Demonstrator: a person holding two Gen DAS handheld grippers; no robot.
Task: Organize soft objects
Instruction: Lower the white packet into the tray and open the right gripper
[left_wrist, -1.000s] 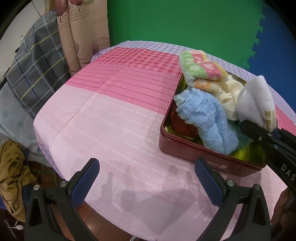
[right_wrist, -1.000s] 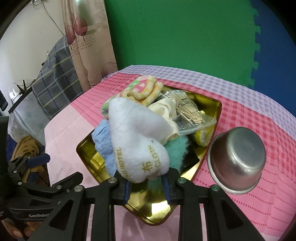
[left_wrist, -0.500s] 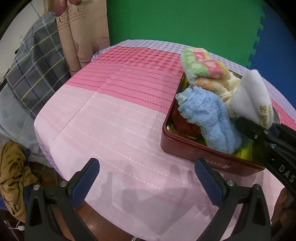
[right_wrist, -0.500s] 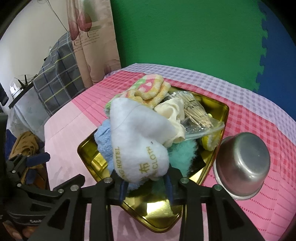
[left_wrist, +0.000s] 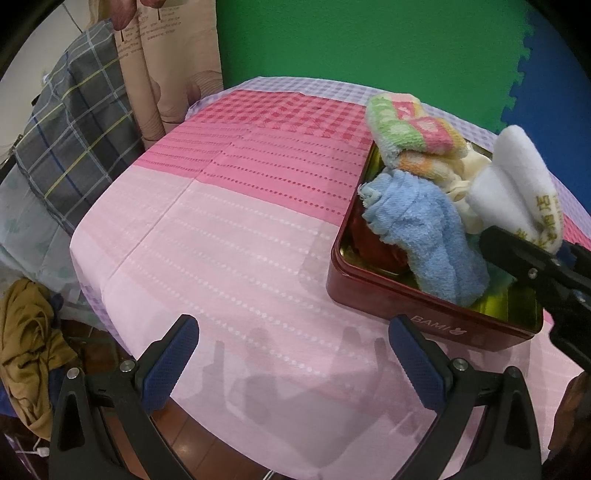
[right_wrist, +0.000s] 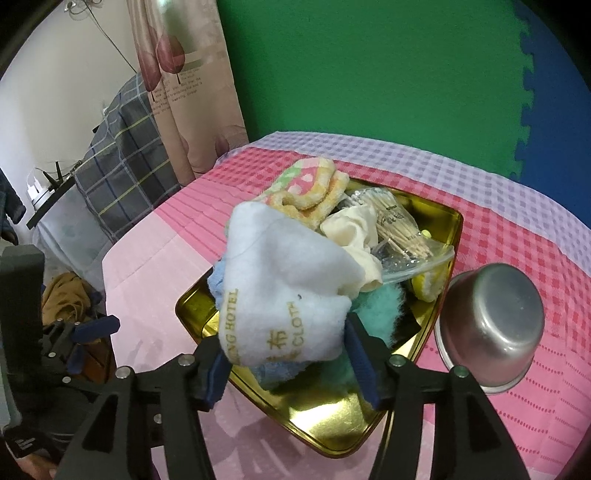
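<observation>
- A pink cloth (left_wrist: 229, 236) covers the table, with a green wall (right_wrist: 369, 66) behind it.
- A tin (right_wrist: 332, 435) sits on the right part, full of soft rags.
- A metal bowl (right_wrist: 495, 321) stands just right of the tin.
- The right claw (right_wrist: 288, 365) has just been opening; a white towel (right_wrist: 284, 288) sits between its pads, above the tin.
- The left claw (left_wrist: 291, 358) is spread wide and holds nothing, over the near cloth.

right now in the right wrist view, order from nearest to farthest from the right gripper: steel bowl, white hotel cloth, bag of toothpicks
1. white hotel cloth, between the right gripper fingers, whose jaws have just been opening.
2. steel bowl, off to the right on the tablecloth.
3. bag of toothpicks, at the far side of the tin.
</observation>
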